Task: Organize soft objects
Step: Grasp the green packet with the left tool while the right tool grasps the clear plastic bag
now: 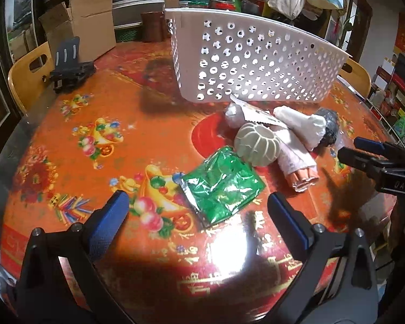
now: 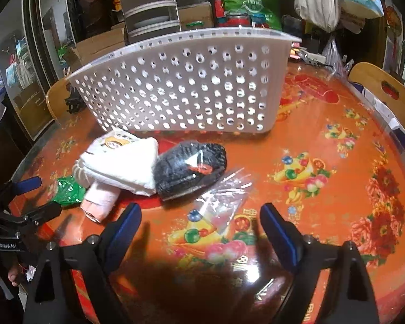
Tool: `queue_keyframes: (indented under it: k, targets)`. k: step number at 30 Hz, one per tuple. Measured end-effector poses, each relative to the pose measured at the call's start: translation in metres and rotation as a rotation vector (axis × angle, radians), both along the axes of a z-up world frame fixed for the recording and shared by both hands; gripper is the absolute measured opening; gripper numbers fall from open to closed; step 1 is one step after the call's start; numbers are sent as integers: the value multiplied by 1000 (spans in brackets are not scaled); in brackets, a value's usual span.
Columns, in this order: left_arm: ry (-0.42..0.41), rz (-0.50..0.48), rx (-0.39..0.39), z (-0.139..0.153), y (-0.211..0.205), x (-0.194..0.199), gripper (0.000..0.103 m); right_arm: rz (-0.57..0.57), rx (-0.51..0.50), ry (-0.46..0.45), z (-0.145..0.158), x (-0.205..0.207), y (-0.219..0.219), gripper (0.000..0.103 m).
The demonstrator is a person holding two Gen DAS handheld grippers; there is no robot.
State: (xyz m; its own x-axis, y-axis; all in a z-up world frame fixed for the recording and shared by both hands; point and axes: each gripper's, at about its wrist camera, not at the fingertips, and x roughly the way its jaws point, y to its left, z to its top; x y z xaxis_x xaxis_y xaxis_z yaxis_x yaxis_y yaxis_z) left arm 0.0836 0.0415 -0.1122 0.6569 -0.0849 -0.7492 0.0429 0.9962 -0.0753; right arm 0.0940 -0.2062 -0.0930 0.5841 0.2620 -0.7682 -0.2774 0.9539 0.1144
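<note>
On a round table [image 1: 75, 124] under a red-and-orange festive cloth, we look past a white perforated basket [image 1: 256, 62] standing at the far side, with our soft goods heaped just in front of it. From largest down: a folded white cloth bundle [image 2: 121, 164], a black knitted item in clear wrap [image 2: 189, 167] touching its right side, a pale pink roll [image 1: 297, 162], a crinkled green foil packet [image 1: 222, 185], a ribbed pale-green round piece [image 1: 256, 145] resting on the pink roll, and an empty clear plastic bag [image 2: 224, 202]. Our left gripper [image 1: 197, 210] hovers wide open beside the foil packet, gripping nothing; our right gripper [image 2: 199, 221] is spread wide above the clear bag, likewise empty.
</note>
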Motion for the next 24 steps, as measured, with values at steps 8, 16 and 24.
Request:
queue_keyframes:
  k: [8,16,24]
  targets:
    - [-1,-29,36,-9,-7,12,85,-3,-51,-7,-9,8,4,69]
    - [-30,-55,30,-7,-14,9,62,-6,-56,-19,-7,10,2,42]
    - [-67,-26,23,1,-4,0,61,-5,-34,-30,-6,7,-8,41]
